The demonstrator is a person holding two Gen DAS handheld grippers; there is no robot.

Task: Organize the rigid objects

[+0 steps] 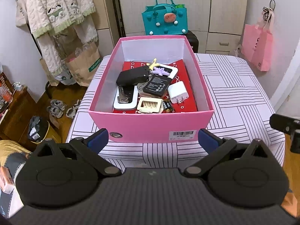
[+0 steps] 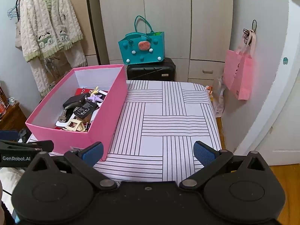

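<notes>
Pink cardboard forms the box [image 1: 150, 127] that sits on the striped bench [image 2: 168, 116], pushed toward its left half, and every loose rigid thing in view already lies inside it, so the gathering looks largely done. A red patterned sheet [image 1: 187, 93] lines the floor of the box, probably to keep small pieces from sliding. On it lie a black case [image 1: 133, 76], a flat black battery pack [image 1: 157, 86] with small white print too fine to read, a white plug charger [image 1: 178, 91], two AA batteries [image 1: 168, 107], a cream holder [image 1: 150, 105] and a lilac clip [image 1: 161, 69]. A barcode sticker [image 1: 182, 134] marks the near wall; its digits are unreadable. The left tool [image 1: 152, 140] is spread wide and empty, facing that wall. The right tool [image 2: 148, 152] is likewise wide and empty over bare cloth. "GenRobot.AI" is printed on the left tool's side in the right wrist view
</notes>
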